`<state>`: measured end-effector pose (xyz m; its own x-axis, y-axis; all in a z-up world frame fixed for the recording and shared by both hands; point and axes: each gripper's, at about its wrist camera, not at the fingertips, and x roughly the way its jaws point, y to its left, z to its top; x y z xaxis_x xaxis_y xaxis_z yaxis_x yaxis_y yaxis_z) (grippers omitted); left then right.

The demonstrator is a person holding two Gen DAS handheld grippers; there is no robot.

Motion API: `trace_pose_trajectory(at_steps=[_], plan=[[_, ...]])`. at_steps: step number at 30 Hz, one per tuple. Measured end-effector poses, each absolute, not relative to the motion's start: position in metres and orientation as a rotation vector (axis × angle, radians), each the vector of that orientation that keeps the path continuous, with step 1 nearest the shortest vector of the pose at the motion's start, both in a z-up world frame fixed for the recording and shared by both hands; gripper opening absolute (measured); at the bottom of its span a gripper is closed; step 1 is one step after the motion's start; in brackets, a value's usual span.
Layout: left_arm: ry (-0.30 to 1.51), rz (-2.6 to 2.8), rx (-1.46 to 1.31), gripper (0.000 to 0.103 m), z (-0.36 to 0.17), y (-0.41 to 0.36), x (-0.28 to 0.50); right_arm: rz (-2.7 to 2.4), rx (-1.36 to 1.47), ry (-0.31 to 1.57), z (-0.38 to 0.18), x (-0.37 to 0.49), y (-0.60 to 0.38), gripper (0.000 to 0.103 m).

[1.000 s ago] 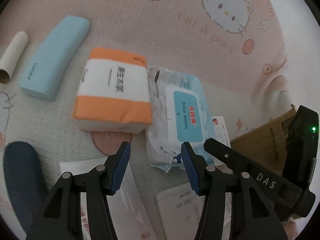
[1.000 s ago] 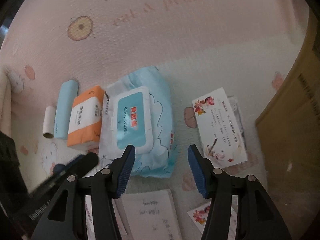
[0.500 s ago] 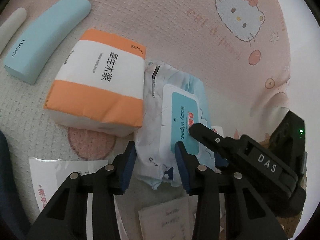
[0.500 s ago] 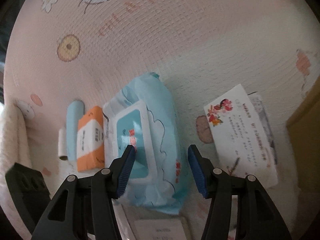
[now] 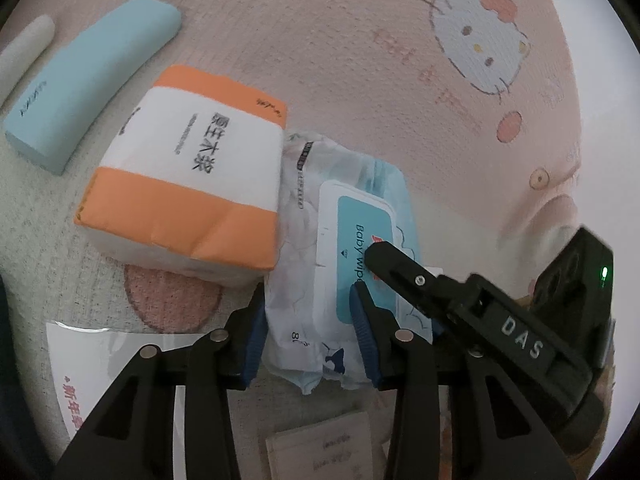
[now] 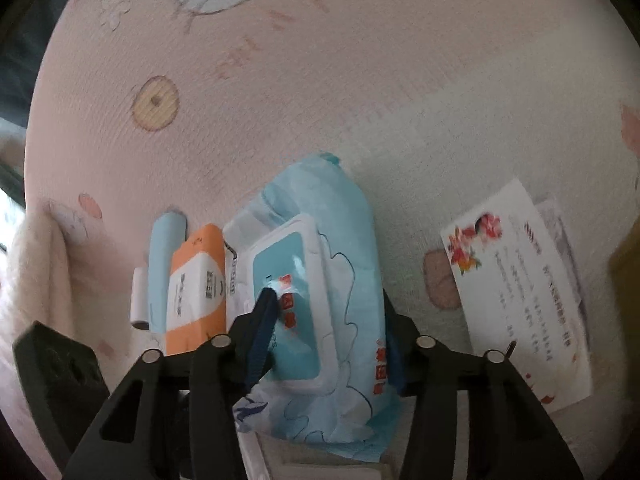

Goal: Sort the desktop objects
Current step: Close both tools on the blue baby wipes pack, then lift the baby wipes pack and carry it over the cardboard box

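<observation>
- The left gripper (image 5: 308, 330) is clamping the near end of the baby wipes pack (image 5: 340, 256); its blue pads (image 5: 362, 320) are pressing into the crinkled wrapper on both sides, at a middling width.
- The right gripper (image 6: 326, 338) is straddling the same pack (image 6: 320, 292) from its own side, and its jaws are closing with the pack between them; the left pad is lying on the white lid and the right pad is sitting against the pale blue wrapper edge.
- In the left wrist view the right gripper's black finger (image 5: 404, 264), marked DAS, is reaching across the teal lid label.
- The wipes pack is lying flat on the pink cartoon-printed mat (image 5: 360, 92), lid up.
- The orange and white tissue pack (image 5: 192, 196) is lying just beside the wipes, touching their long side.
- Farther out on that side a pale blue case (image 5: 92, 76) is lying near the tissue pack, and a white cardboard tube (image 5: 24, 56) is lying beyond it.
- A white printed sheet with red characters (image 5: 92, 360) is lying near the left gripper's left finger.
- A small beige card (image 5: 324, 444) is showing below the left gripper's fingers.
- In the right wrist view a white card with red flowers (image 6: 516, 292) is lying well apart from the wipes, on top of another paper.
- A cream towel (image 6: 36, 272) is bunching at the mat's left edge.
</observation>
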<state>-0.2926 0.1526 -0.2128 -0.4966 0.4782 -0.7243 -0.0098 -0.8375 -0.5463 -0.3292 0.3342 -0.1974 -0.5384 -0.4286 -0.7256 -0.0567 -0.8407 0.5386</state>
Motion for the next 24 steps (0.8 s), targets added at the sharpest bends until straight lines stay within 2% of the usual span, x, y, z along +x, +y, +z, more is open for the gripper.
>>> trace_pose_trajectory(at_steps=[3,13,24], plan=[[-0.627,2.426,-1.331,0.041,-0.199,0.162,-0.288,-2.501,1.346,-0.708,-0.187,-0.328,0.333,0.040],[-0.634,2.429,-1.185,0.040,-0.150,0.159,-0.267,-2.561,1.251,-0.704,-0.139,-0.305,0.340,0.037],[-0.672,2.500,-0.959,0.038,-0.064,0.129,-0.224,-2.588,1.059,-0.621,-0.050,-0.254,0.319,0.037]])
